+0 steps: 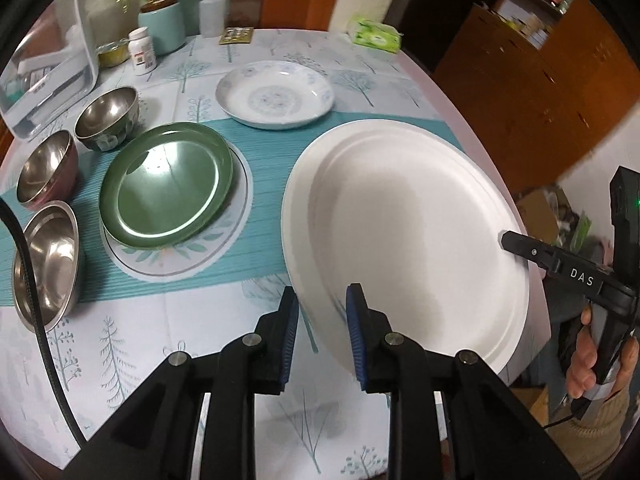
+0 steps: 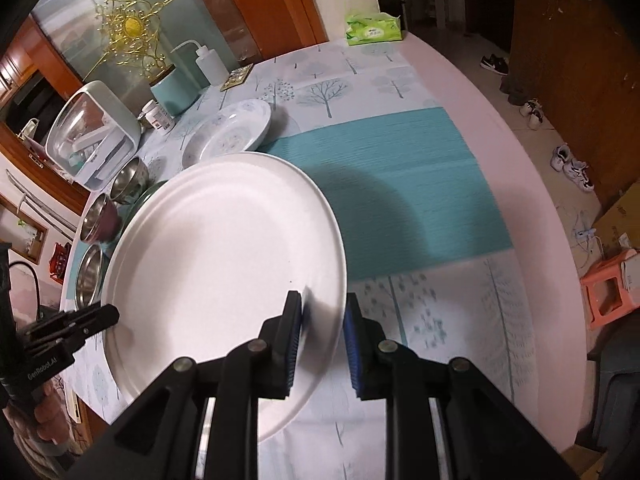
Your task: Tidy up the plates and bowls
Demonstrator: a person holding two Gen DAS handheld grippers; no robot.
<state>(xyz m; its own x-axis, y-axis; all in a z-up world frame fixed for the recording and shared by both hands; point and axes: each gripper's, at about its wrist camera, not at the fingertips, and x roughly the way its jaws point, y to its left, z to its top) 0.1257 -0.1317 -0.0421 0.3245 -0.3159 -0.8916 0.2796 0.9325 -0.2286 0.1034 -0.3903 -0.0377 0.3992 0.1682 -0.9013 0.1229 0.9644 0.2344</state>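
A large white plate (image 1: 404,236) is held tilted above the table between both grippers. My left gripper (image 1: 322,312) straddles its near-left rim, jaws a little apart around the edge. My right gripper (image 2: 322,320) straddles the opposite rim (image 2: 336,280) the same way; its fingertip (image 1: 516,242) shows at the plate's right edge in the left wrist view. A green plate (image 1: 166,186) lies on a patterned plate (image 1: 224,248) to the left. A white floral dish (image 1: 276,94) sits behind. Three steel bowls (image 1: 48,264) (image 1: 46,170) (image 1: 108,116) line the left side.
A clear-lidded container (image 1: 48,76), teal jar (image 1: 160,26), pill bottle (image 1: 142,50), squeeze bottle (image 1: 210,8) and tissue pack (image 1: 374,34) stand along the far edge. The table's right edge (image 2: 520,184) curves close; shoes and an orange stool (image 2: 608,284) are on the floor.
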